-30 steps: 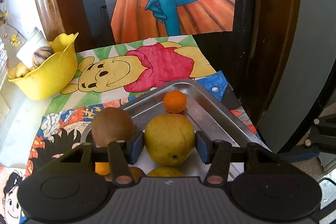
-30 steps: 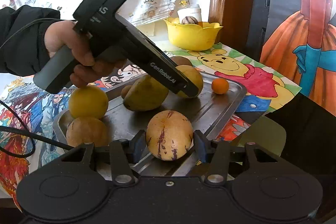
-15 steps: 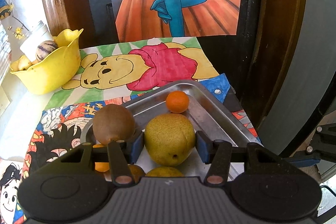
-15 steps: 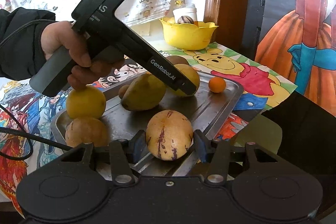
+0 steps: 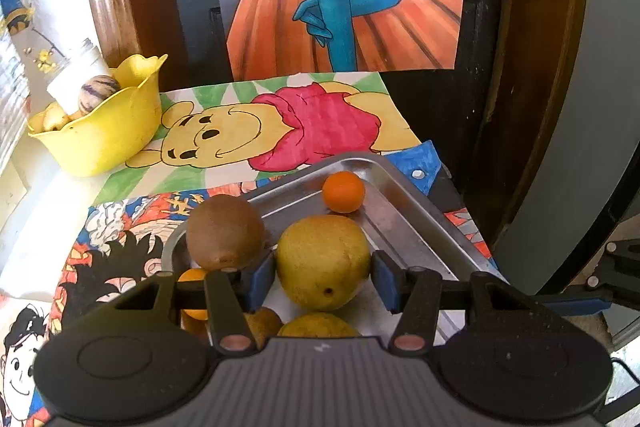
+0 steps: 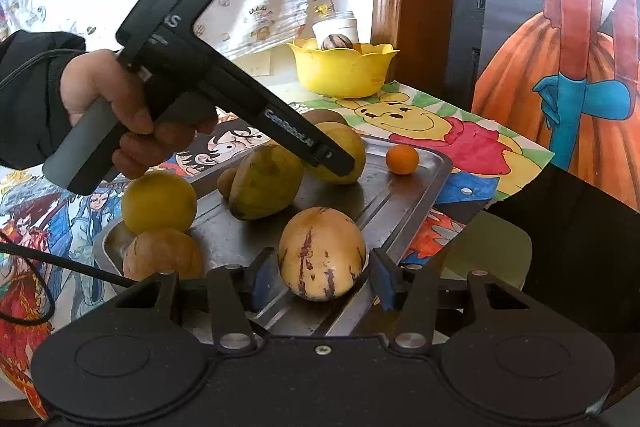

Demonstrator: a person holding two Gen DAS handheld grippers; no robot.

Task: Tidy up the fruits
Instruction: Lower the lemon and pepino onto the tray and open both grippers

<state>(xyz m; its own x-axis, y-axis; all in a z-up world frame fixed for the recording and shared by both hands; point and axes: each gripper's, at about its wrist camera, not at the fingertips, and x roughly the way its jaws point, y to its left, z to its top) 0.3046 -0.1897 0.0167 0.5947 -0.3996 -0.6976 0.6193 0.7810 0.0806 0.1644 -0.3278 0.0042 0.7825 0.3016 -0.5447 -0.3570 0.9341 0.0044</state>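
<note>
Nothing shifted; both grippers kept station. Left gripper (image 5: 323, 277) brackets round yellow pear (image 5: 322, 261), right gripper (image 6: 320, 279) brackets purple-streaked yellow melon (image 6: 322, 253). Jaws part-open; contact unclear.

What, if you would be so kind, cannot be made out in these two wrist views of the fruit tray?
- Left wrist view: the fruits nearest the camera are mostly covered by the left gripper body.
- Left wrist view: the contents of the yellow bowl are mostly behind its wall.
- Right wrist view: the kiwi is largely hidden by the left gripper's arm.
- Right wrist view: the near edge of the metal tray is covered by the right gripper.
</note>
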